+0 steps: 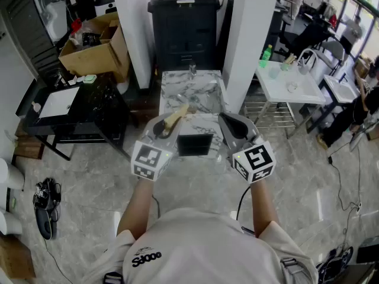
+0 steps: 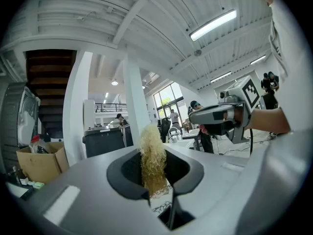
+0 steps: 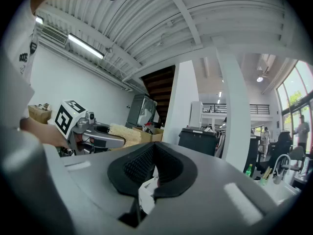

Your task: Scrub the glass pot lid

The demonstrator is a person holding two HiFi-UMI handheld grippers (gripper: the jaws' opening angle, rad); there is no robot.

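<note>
Stands at the near edge of a marble surface (image 1: 177, 96), both tools held up above it, side by side and apart. Grips a pale yellow, fibrous scrubber (image 2: 153, 163) in the left tool (image 1: 166, 126), jaws clamped on its lower part, with most of it sticking out past the tips. Holds the right tool (image 3: 152, 173) with jaws pressed together and nothing between the pads (only a pale sliver showing through the slit beneath). Points both tools forward and upward, with ceiling beams and strip lamps across the top of each tool's view. Looks down on a dark square recess (image 1: 194, 144) in the surface by its near edge, lying between the two tools in the head view. Cannot make out the glass lid in any view. Beyond the far edge, a black bin (image 1: 185, 22); off past the far left corner, an open cardboard box (image 1: 95, 52).
</note>
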